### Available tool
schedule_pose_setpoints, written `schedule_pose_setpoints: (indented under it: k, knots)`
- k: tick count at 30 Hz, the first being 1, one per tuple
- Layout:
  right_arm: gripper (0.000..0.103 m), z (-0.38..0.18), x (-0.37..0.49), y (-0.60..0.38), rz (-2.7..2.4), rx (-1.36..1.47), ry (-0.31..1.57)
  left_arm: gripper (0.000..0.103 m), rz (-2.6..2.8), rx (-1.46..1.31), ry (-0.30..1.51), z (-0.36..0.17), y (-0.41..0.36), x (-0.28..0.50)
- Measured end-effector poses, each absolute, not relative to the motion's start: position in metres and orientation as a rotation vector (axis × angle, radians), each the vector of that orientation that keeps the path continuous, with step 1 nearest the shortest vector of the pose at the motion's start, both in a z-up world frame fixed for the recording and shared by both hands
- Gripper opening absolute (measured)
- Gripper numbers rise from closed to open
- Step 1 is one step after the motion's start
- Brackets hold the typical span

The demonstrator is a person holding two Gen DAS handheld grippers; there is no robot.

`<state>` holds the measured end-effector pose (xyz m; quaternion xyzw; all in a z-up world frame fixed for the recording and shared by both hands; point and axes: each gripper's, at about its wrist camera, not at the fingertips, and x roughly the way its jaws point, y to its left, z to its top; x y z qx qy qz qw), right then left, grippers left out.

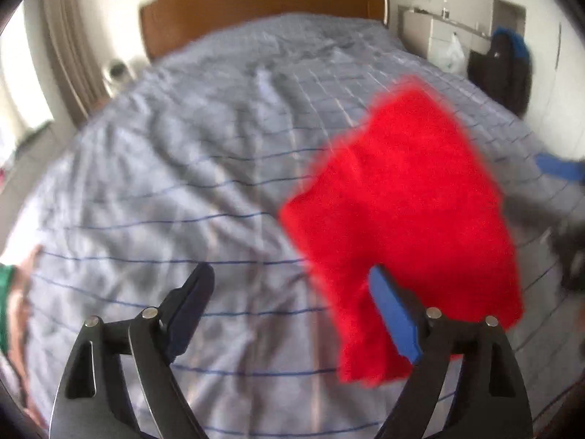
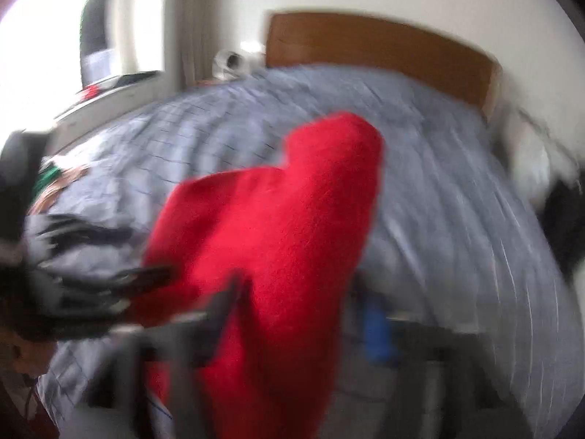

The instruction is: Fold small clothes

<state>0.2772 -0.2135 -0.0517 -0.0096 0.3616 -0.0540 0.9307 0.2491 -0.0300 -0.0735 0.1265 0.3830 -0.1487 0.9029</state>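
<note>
A small red fleece garment point(image 1: 402, 205) lies on the grey striped bedspread point(image 1: 164, 183), right of centre in the left wrist view. My left gripper point(image 1: 292, 292) is open; its right blue-padded finger point(image 1: 393, 314) lies against the garment's near edge, its left finger over bare bedspread. In the blurred right wrist view the same red garment point(image 2: 278, 241) fills the middle, draped between my right gripper's fingers point(image 2: 376, 329). The right gripper point(image 2: 296, 314) looks open, its jaws wide apart around the cloth. The left gripper shows blurred at the left edge point(image 2: 73, 285).
A wooden headboard point(image 1: 263, 3) stands at the far end of the bed. A white dresser with a bag point(image 1: 449, 47) and a dark backpack point(image 1: 504, 69) stand at the right. A curtain and window are at the left. A person's arm in a green sleeve point(image 1: 7, 292) is at the left edge.
</note>
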Motion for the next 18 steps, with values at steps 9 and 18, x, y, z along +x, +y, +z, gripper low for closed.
schedule_pose_setpoints:
  k: [9,18]
  knots:
    - [0.103,-0.05,0.173,-0.242,-0.186,0.095,0.763,0.103,-0.169,0.232,0.623,-0.023,-0.019,0.168]
    - [0.103,-0.032,0.118,-0.199,-0.183,0.112,0.779,0.103,-0.178,0.159,0.807,-0.024,-0.004,0.129]
